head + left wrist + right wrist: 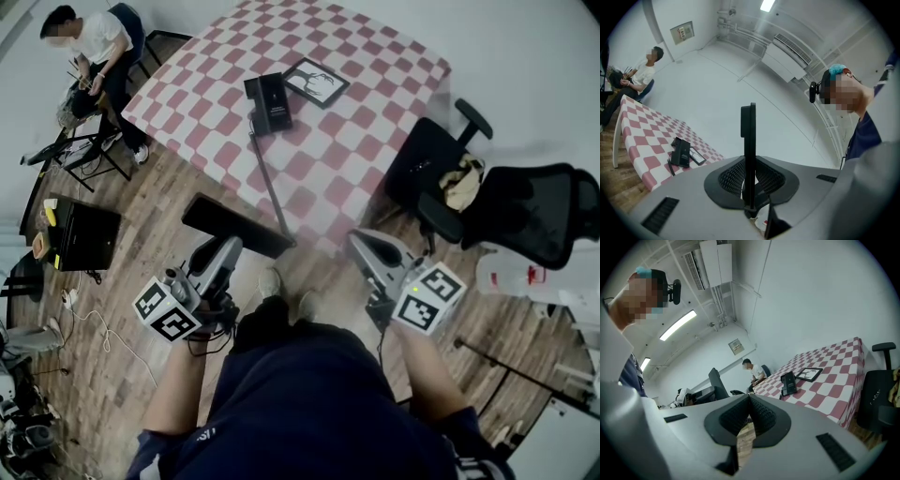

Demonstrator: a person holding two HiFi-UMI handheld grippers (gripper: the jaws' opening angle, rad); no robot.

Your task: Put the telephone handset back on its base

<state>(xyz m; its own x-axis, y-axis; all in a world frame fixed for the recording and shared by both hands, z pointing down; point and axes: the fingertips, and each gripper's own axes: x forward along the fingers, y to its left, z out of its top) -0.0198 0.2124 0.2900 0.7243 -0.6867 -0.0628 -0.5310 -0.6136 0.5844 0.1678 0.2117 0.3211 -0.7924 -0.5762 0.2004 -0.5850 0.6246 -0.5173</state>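
Two grippers: left gripper (229, 247) clamps the single telephone handset (246, 231) just off the checkered table (375, 141); right gripper (362, 242) closed, empty. On the table: one telephone base (269, 101), one picture frame (316, 82).

On the table (375, 159) the telephone base (269, 101) lies just left of the picture frame (316, 82), a chair (427, 173) stands right of the table, and the handset (234, 223) is before it, between my left fingers (731, 177).
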